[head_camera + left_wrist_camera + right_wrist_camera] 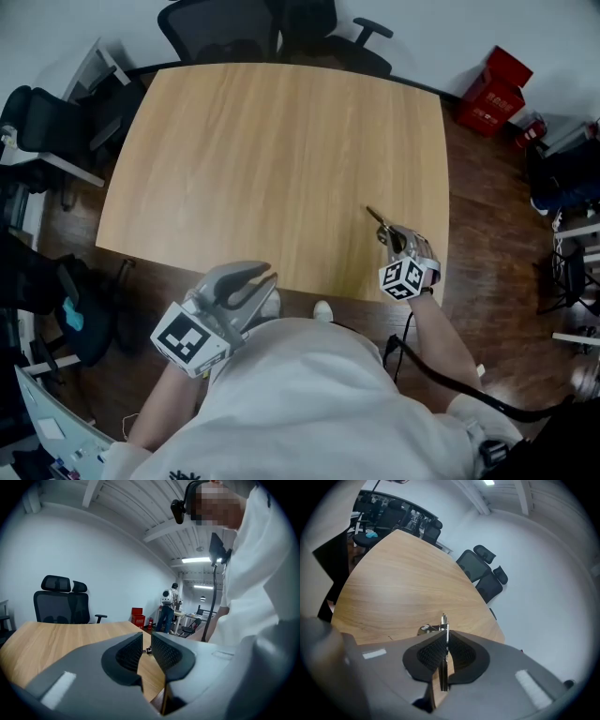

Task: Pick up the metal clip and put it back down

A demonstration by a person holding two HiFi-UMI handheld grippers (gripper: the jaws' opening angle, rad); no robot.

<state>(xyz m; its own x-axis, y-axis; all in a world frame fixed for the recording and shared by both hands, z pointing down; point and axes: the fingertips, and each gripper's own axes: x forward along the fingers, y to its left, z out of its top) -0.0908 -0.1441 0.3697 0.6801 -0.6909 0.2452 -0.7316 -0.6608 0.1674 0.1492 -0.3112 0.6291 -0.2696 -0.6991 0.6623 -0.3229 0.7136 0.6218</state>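
Nearest the person's body, the left gripper hangs off the table edge, its jaws a narrow slit apart with nothing between them. Further right, the right gripper is clamped tight on the clip, which sticks out beyond the pads over the table's near right corner. Beyond the bare wooden top stand black chairs, and red boxes sit on the floor.
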